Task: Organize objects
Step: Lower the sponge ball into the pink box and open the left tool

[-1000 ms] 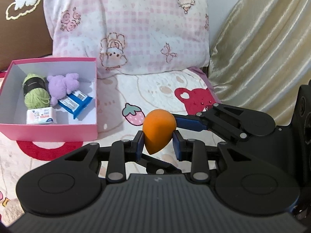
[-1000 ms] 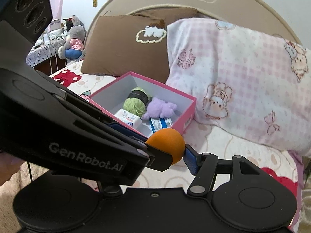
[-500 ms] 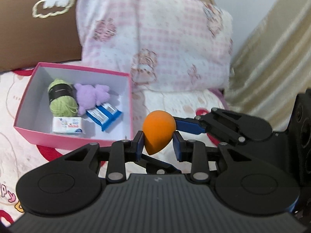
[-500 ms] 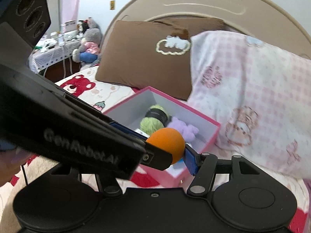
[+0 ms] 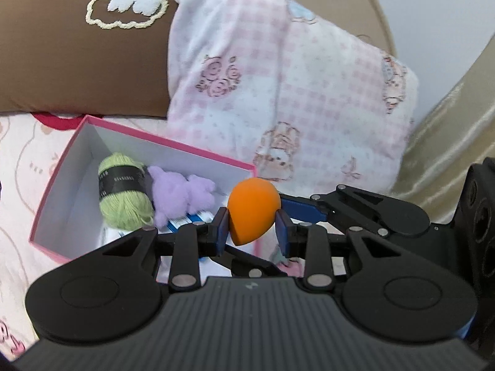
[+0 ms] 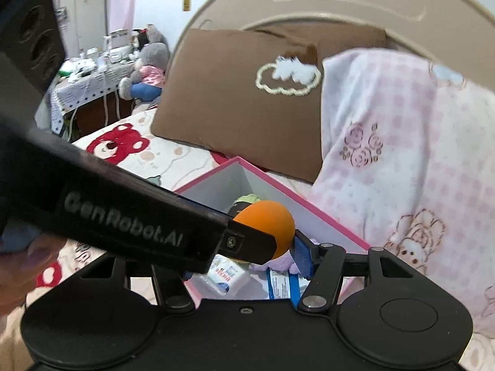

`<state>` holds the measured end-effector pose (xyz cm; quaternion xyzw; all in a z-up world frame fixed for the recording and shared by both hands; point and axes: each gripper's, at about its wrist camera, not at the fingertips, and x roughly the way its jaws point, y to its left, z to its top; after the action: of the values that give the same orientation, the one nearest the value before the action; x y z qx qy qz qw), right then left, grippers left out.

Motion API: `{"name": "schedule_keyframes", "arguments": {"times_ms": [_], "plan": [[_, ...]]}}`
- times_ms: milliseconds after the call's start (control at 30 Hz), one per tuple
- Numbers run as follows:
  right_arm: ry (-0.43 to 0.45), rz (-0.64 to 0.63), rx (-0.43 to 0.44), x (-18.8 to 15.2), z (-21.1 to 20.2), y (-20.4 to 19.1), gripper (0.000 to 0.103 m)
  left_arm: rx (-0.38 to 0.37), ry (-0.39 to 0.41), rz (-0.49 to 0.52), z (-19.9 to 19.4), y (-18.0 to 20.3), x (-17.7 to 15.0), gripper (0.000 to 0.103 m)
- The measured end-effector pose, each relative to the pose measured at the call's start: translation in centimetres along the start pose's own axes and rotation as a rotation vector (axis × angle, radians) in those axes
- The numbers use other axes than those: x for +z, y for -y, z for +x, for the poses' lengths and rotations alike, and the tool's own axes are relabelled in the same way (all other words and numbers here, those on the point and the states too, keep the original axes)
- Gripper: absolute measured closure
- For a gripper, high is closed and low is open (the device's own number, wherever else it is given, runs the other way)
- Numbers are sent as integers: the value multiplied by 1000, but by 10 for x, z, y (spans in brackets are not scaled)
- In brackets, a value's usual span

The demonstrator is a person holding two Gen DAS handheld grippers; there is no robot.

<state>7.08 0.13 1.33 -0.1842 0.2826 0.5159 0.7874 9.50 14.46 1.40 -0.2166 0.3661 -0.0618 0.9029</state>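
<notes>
Left gripper (image 5: pixel 252 227) fingers pinch the orange sponge (image 5: pixel 253 208) above the pink box (image 5: pixel 173 147); right gripper (image 6: pixel 278 244) fingers also press it. Yarn (image 5: pixel 123 198) lies inside.

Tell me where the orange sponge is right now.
In the left wrist view the orange sponge sits at centre, clamped between the left gripper's blue pads, at the near right corner of the pink box, beside the purple plush.

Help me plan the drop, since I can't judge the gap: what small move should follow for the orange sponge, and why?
Probably carry it a little further over the pink box before letting go. The orange sponge sits pinched in the left gripper, the right gripper also against it, over the box's near corner rather than its bare floor. Yarn and purple plush fill the middle.
</notes>
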Motion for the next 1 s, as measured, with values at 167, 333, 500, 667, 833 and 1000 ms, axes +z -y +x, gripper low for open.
{"name": "schedule_keyframes", "arguments": {"times_ms": [167, 333, 500, 667, 833, 1000], "plan": [[-37, 56, 4, -26, 45, 9, 41, 41, -47, -44, 42, -22, -13, 73], [-114, 79, 18, -48, 76, 17, 44, 38, -91, -92, 76, -44, -31, 72], [-164, 99, 44, -59, 95, 23, 46, 47, -136, -137, 96, -60, -36, 72], [-182, 118, 75, -63, 107, 28, 45, 69, -157, -134, 105, -64, -36, 72], [-200, 119, 75, -63, 116, 28, 45, 87, -169, -143, 110, -67, -36, 72], [-226, 94, 59, -60, 120, 23, 45, 112, -177, -125, 112, -67, -38, 72]]}}
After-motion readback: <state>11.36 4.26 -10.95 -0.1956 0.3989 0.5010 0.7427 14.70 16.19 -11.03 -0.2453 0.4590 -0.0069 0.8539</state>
